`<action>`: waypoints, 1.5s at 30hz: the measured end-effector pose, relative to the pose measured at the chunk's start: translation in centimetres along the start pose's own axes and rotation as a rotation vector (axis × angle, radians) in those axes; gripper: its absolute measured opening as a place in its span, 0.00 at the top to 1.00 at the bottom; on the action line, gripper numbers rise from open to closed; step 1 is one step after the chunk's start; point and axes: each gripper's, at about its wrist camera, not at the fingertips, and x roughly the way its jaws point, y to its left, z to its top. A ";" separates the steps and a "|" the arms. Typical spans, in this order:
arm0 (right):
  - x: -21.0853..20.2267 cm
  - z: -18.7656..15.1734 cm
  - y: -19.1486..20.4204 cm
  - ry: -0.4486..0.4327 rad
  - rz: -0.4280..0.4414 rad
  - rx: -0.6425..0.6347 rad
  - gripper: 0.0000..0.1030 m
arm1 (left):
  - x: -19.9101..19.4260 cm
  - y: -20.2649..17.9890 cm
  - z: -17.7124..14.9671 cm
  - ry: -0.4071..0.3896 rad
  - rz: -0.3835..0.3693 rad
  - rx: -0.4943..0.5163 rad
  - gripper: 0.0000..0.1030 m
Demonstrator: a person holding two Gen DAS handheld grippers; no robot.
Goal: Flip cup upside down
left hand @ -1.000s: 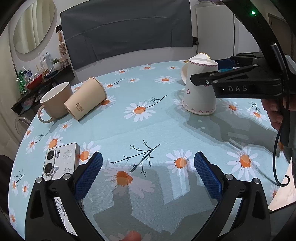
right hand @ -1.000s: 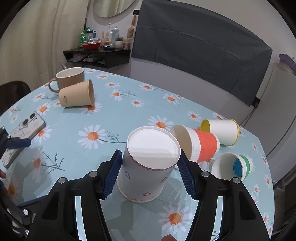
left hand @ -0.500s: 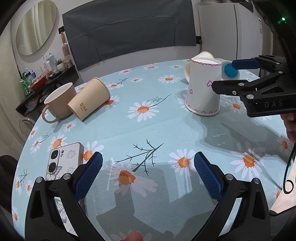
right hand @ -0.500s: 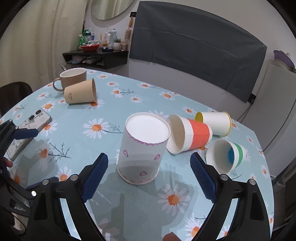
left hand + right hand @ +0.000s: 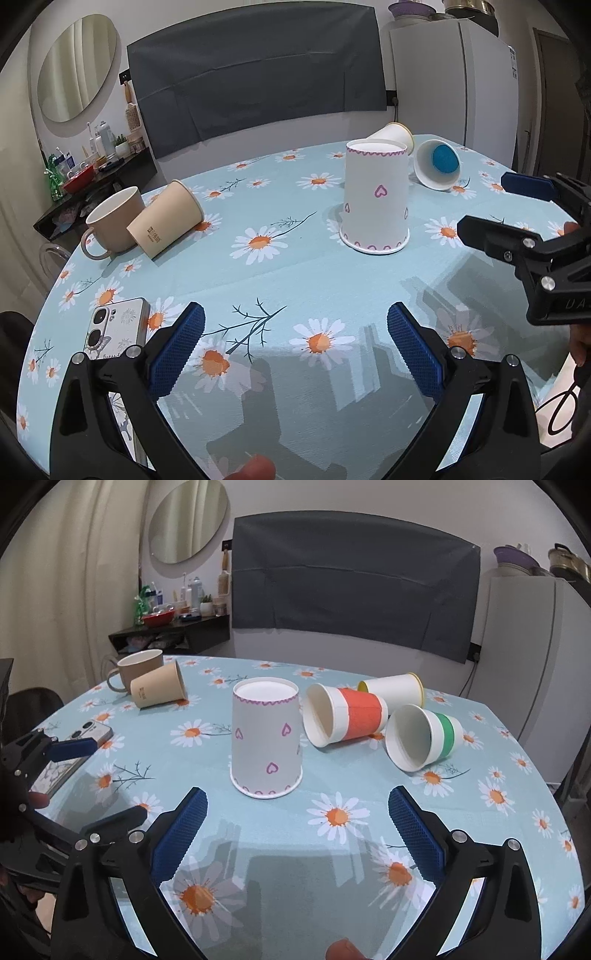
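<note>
A white paper cup with purple hearts [image 5: 266, 740] stands upside down on the daisy tablecloth, rim on the table; it also shows in the left wrist view [image 5: 376, 195]. My right gripper [image 5: 297, 836] is open and empty, a short way in front of this cup and apart from it. My left gripper [image 5: 295, 349] is open and empty, over the table's near left part, far from the cup. The right gripper's fingers [image 5: 528, 186] show at the right edge of the left wrist view.
Three paper cups lie on their sides behind the heart cup: red-banded [image 5: 345, 716], yellow-rimmed [image 5: 395, 690], green-banded [image 5: 423, 736]. A tan paper cup [image 5: 159, 685] lies against a beige mug [image 5: 138, 666] at the far left. A phone [image 5: 114, 328] lies near the left edge.
My right gripper has opened, let go of the heart cup and drawn back from it. The cup stays standing upside down. My left gripper has held still.
</note>
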 end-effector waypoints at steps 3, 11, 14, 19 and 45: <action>0.1 -0.7 -0.4 -0.009 -0.002 0.017 0.08 | 0.0 -0.3 0.2 -0.014 0.006 0.006 0.06; 0.6 -1.7 -0.8 -0.018 0.014 0.058 0.08 | 0.3 0.5 0.2 -0.012 -0.033 -0.031 0.06; 0.6 -1.8 -0.6 -0.015 0.024 0.048 0.08 | 0.3 0.8 0.2 -0.014 -0.045 -0.050 0.06; 0.5 -2.0 -0.1 -0.020 0.023 0.023 0.08 | 0.3 0.7 0.1 -0.020 -0.045 -0.044 0.06; 0.6 -2.0 -0.7 -0.016 0.040 0.064 0.08 | 0.2 0.2 0.0 -0.018 -0.033 -0.008 0.06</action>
